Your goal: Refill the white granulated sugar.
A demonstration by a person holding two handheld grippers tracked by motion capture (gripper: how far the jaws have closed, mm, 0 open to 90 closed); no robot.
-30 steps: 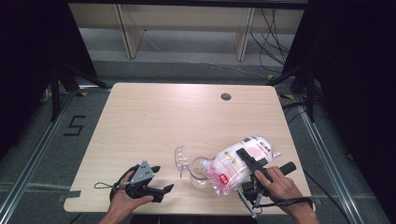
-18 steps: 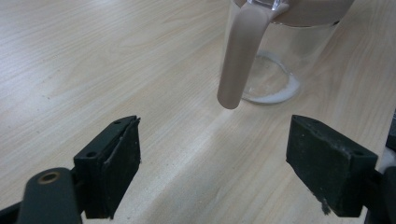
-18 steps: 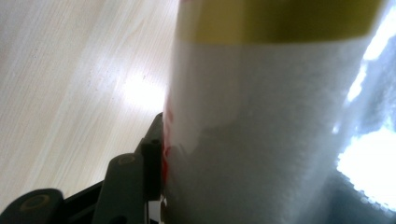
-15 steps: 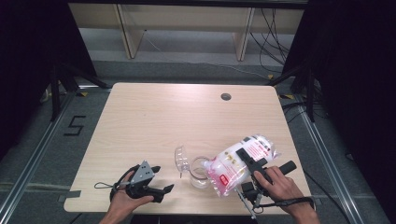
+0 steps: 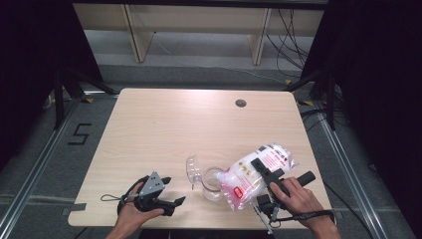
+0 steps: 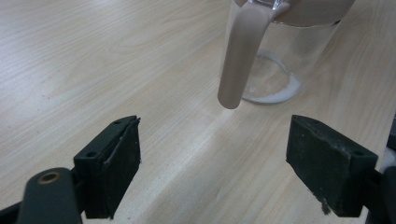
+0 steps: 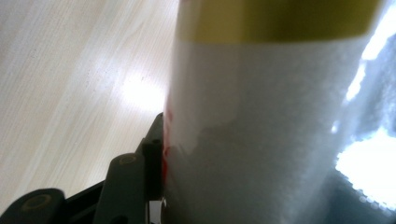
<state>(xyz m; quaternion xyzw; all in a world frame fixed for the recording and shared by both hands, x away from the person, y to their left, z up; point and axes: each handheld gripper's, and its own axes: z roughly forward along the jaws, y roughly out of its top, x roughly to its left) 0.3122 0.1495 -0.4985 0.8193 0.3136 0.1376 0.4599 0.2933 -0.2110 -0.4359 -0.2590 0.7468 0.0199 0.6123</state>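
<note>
Left tongs (image 5: pixel 171 203): resting at the near-left of the bench (image 5: pixel 164 124), gaping wide with nothing between the pads (image 6: pixel 112 168); idling, pointing right toward the pitcher.
Right tongs (image 5: pixel 263 172): clamped on the bag, one pad (image 7: pixel 152 154) pressing into the plastic in the right gripper view; gripping from the near-right edge, hand (image 5: pixel 293 196) just behind.
Bag (image 5: pixel 254 172): clear plastic pouch of white granules with red printing, tipped low at the near-right, its lower left end meeting the pitcher mouth; looking largely full, bulging with contents.
Pitcher (image 5: pixel 211 181): clear glass with a beige handle (image 6: pixel 240 51), standing near the middle of the front edge, between the two tongs, touching or just beside the bag's lower end.
Pitcher contents: thin white layer (image 6: pixel 275 93) lying across the bottom in the left gripper view; well short of filling.
Lid (image 5: pixel 193 169): clear, flipped open and tilting away to the left of the pitcher mouth.
Done so far, by judgement: lid opened, bag lifted and tilted to the mouth, pouring barely started.
Left to do, by judgement: tipping out most of the granules, setting the bag down, probably closing the lid.
Far bench: bare wood, a small dark grommet (image 5: pixel 241 103) sitting toward the far right.
</note>
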